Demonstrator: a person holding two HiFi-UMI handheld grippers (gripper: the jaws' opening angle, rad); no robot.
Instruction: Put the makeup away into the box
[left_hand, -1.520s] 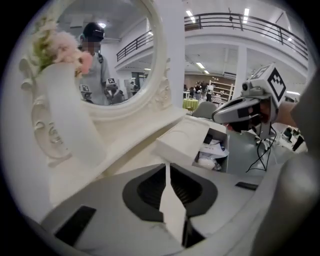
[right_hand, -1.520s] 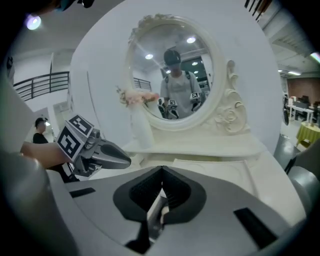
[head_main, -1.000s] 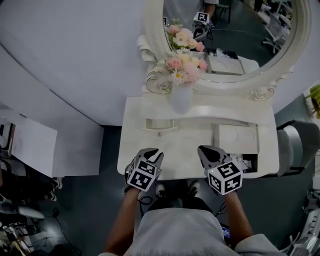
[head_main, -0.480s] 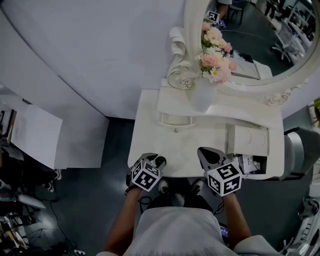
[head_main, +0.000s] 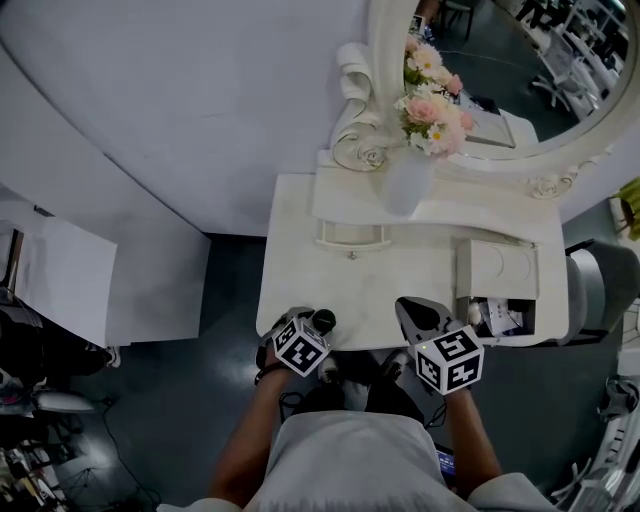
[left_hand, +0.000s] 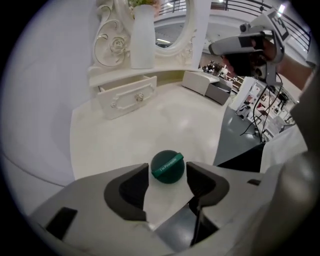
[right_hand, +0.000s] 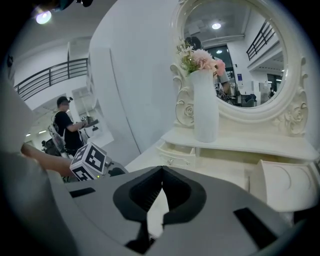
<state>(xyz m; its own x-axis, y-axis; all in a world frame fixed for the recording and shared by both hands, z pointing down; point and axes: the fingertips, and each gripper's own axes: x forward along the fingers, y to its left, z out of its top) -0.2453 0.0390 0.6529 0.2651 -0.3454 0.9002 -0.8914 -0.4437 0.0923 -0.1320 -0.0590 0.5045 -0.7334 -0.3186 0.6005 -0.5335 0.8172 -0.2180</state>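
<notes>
Round dark-green makeup piece (left_hand: 167, 167), lighter green band

Lab hall — vanity table (head_main: 400, 290), cabled equipment (left_hand: 262, 107)

left tongs (left_hand: 168, 173) | lowered | jaws just opened round green jar (left_hand: 167, 165)

A pale curved wall (head_main: 180, 90) is filling the upper left of the head view; a white dressing table (head_main: 400, 290) is standing against it at centre, its ornate oval mirror (head_main: 520, 70) rising at the upper right; a white vase (head_main: 405, 182) of pink flowers (head_main: 435, 105) is sitting on its shelf; dark floor (head_main: 170, 410) is spreading across the lower left; a white cabinet (head_main: 110, 290) is standing at the left edge.
</notes>
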